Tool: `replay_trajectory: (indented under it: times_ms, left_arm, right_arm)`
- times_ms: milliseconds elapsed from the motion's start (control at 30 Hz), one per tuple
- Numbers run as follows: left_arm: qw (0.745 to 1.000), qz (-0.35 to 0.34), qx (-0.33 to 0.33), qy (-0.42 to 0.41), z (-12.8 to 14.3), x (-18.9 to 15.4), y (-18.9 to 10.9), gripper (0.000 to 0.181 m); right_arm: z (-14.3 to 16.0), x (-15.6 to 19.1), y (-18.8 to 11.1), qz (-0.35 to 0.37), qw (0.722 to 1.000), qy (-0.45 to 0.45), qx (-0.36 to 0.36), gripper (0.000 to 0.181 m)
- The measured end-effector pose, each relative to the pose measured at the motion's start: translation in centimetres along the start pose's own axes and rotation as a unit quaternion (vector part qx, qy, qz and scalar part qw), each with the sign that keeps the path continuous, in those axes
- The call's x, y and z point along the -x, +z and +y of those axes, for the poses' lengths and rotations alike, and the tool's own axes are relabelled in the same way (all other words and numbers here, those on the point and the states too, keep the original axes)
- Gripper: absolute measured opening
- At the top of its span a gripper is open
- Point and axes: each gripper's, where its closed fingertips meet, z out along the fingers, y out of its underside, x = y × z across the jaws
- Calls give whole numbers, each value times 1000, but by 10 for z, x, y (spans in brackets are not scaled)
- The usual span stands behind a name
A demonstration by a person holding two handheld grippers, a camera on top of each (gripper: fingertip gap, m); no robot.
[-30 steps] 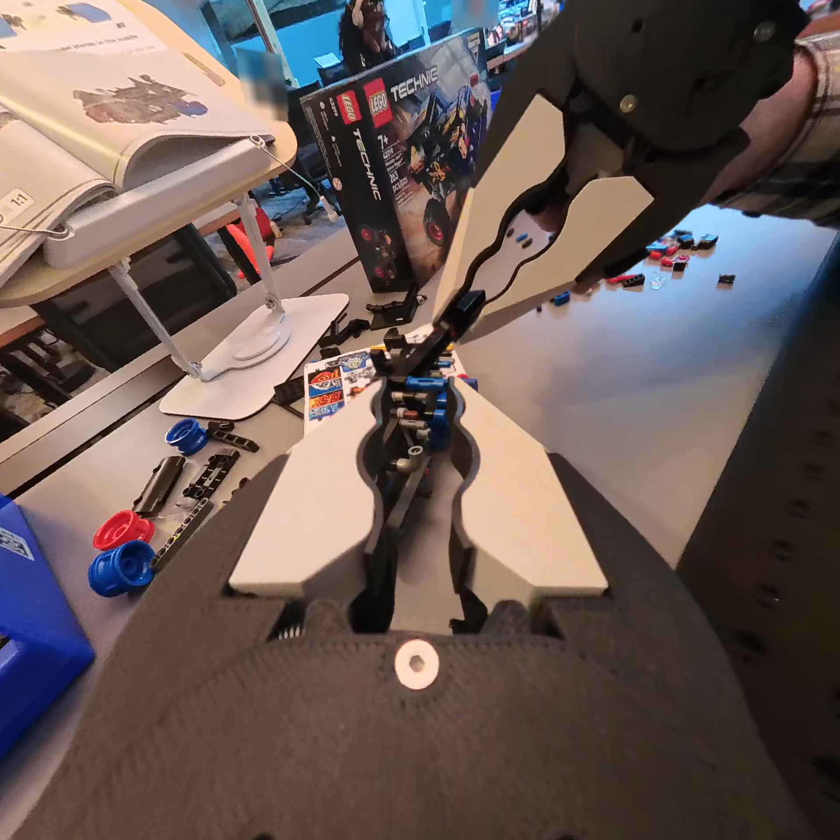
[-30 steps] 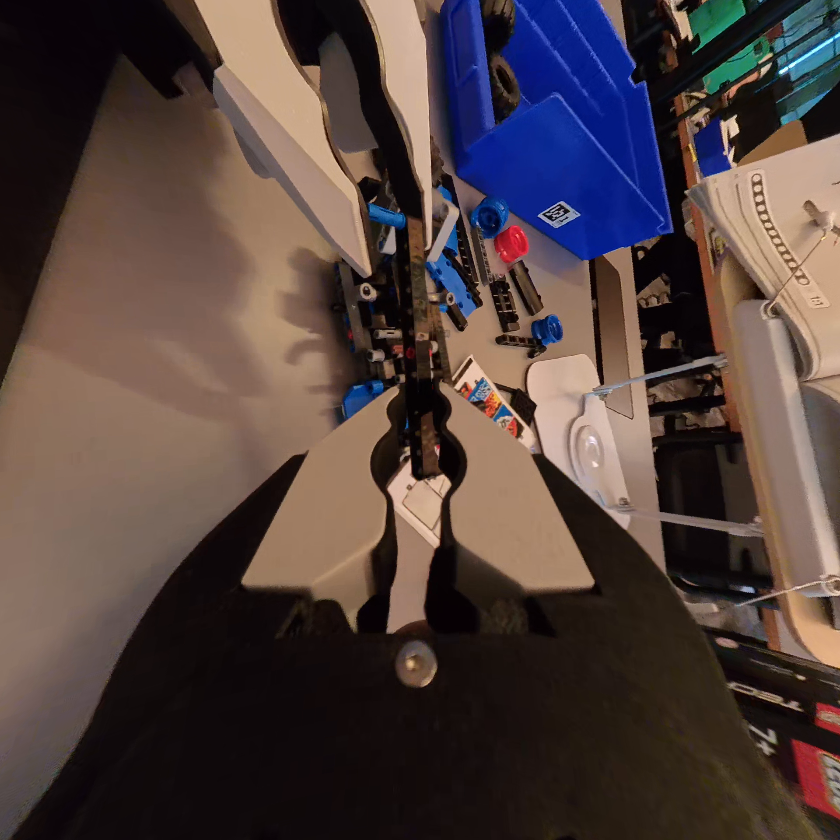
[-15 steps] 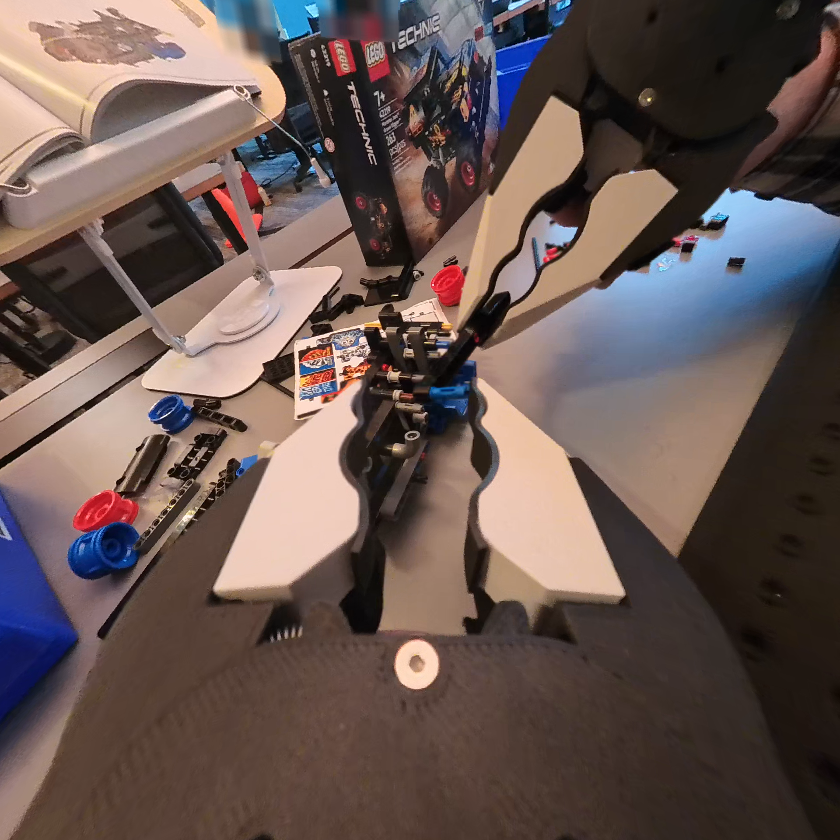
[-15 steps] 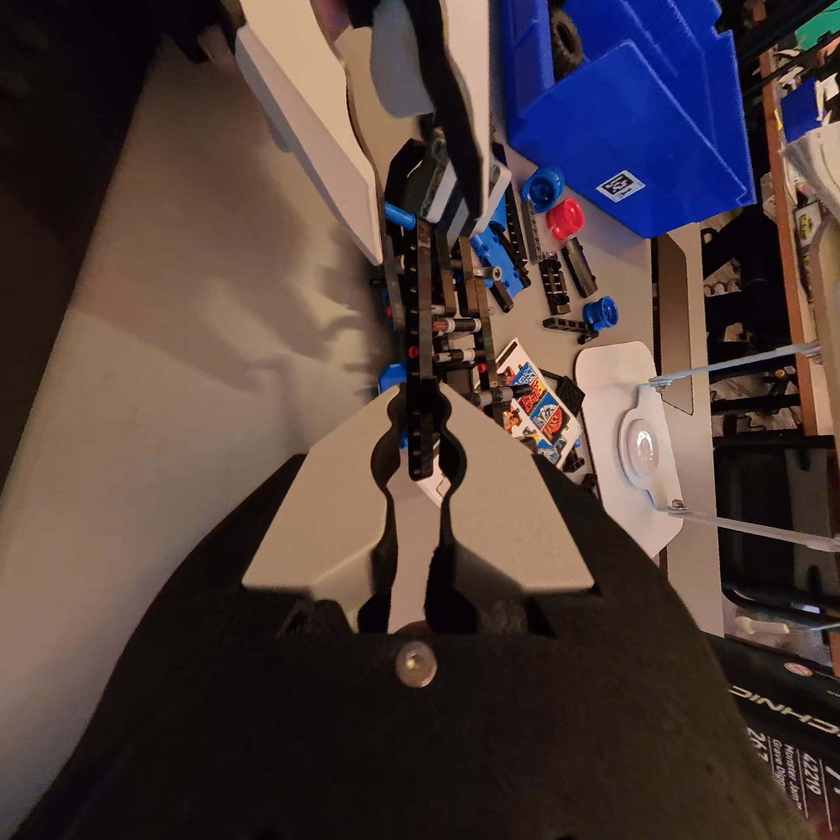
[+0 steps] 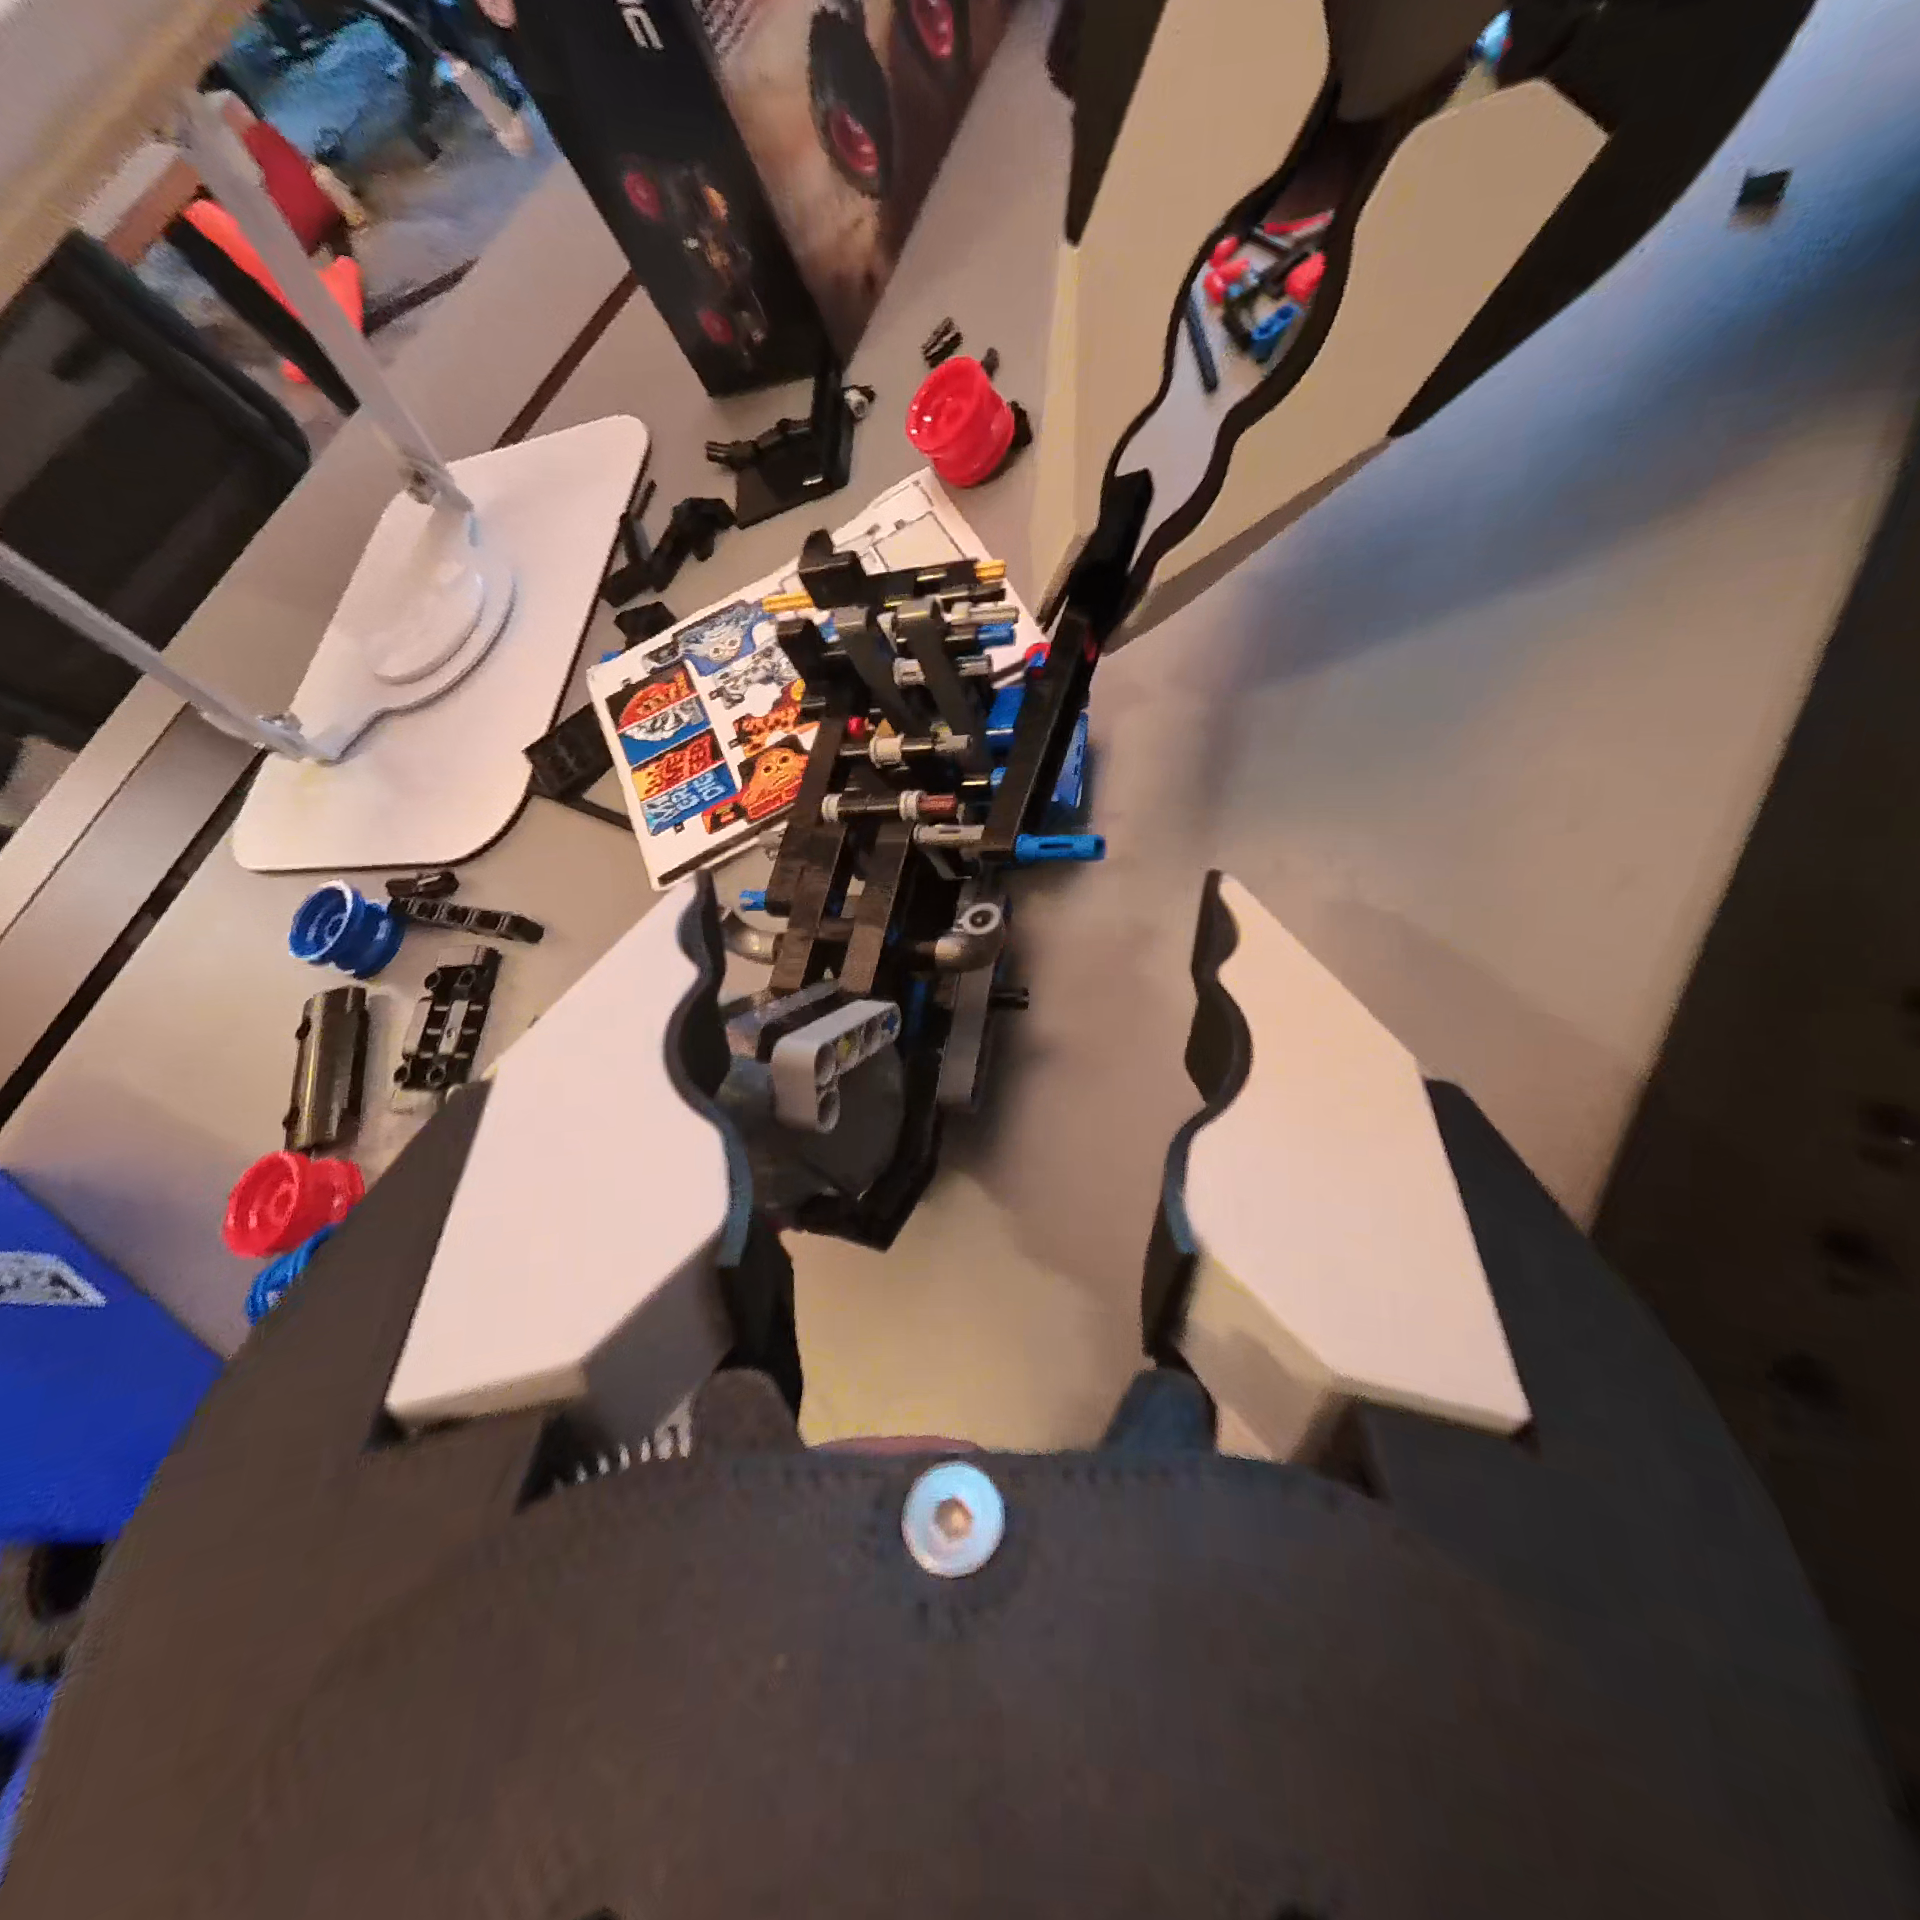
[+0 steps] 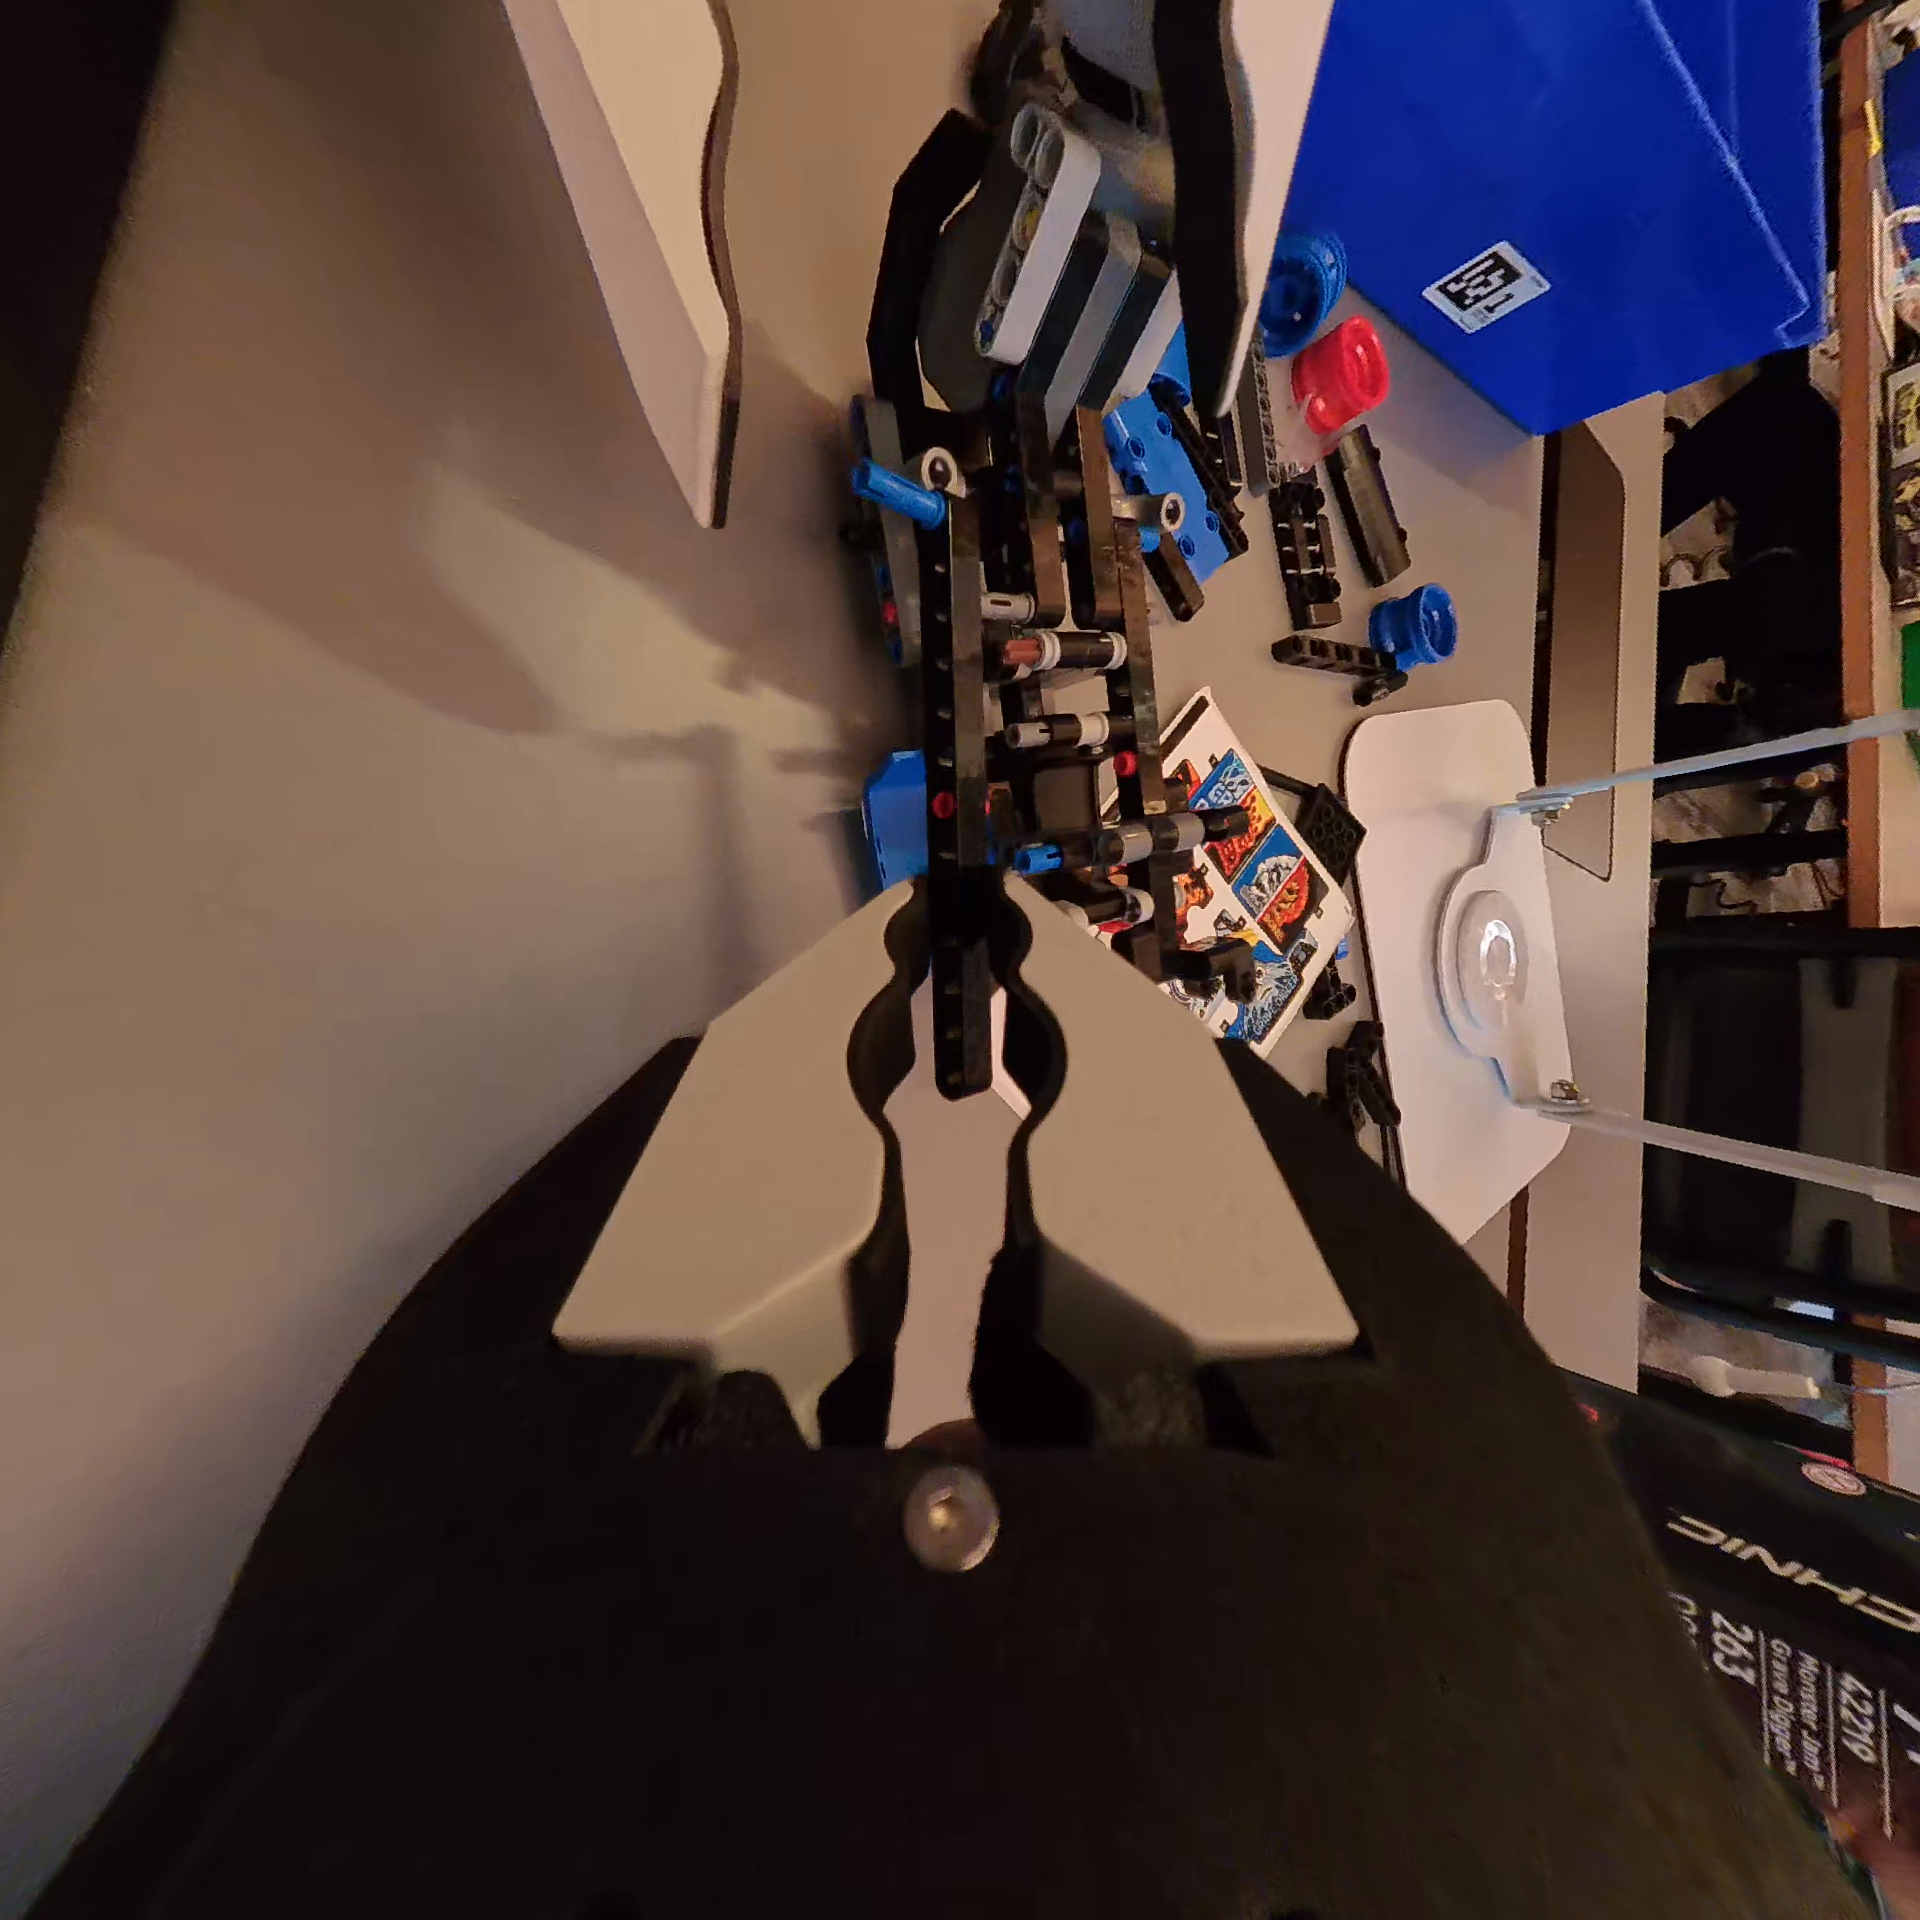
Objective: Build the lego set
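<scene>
The partly built black and blue Lego chassis (image 5: 894, 810) rests on the grey table (image 5: 1351, 727), partly over a sticker sheet (image 5: 686, 748). My left gripper (image 5: 945, 894) is wide open, its fingers on either side of the chassis's near end with a gap on the right. My right gripper (image 6: 961, 904) is shut on the end of a long black beam (image 6: 951, 727) that lies along the chassis's side. In the left wrist view the right gripper (image 5: 1117, 561) comes down from the top onto that beam (image 5: 1049, 717). The chassis (image 6: 1070, 540) also shows in the right wrist view.
A blue bin (image 6: 1558, 156) stands by the chassis. Red wheel hubs (image 5: 961, 421) (image 5: 291, 1200), a blue hub (image 5: 348, 928) and loose black parts (image 5: 447, 1018) lie around. The Lego box (image 5: 727, 156) and a white book-stand base (image 5: 436, 665) stand behind.
My left gripper has opened wide and let go of the chassis, which now sits on the table. My right gripper stays shut on the black beam.
</scene>
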Motion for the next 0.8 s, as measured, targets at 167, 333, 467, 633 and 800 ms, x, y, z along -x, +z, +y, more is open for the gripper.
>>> replay_trajectory:
  times_ms: [167,333,467,633,800]
  left_arm:
    - [998,11,18,61,1,5,10,77]
    - [997,21,6,80,-6,0,8,67]
    - [996,20,14,85,-4,5,8,70]
    - [994,50,48,88,0,11,10,89]
    - [989,97,80,80,7,12,16,98]
  right_arm:
    - [-2,1,4,7,1000,-8,4,8]
    - [-1,1,6,11,1000,-9,10,8]
    - [-3,2,8,14,1000,-12,9,8]
    - [-4,1,10,23,1000,-17,10,8]
    - [-3,0,10,28,999,-16,11,8]
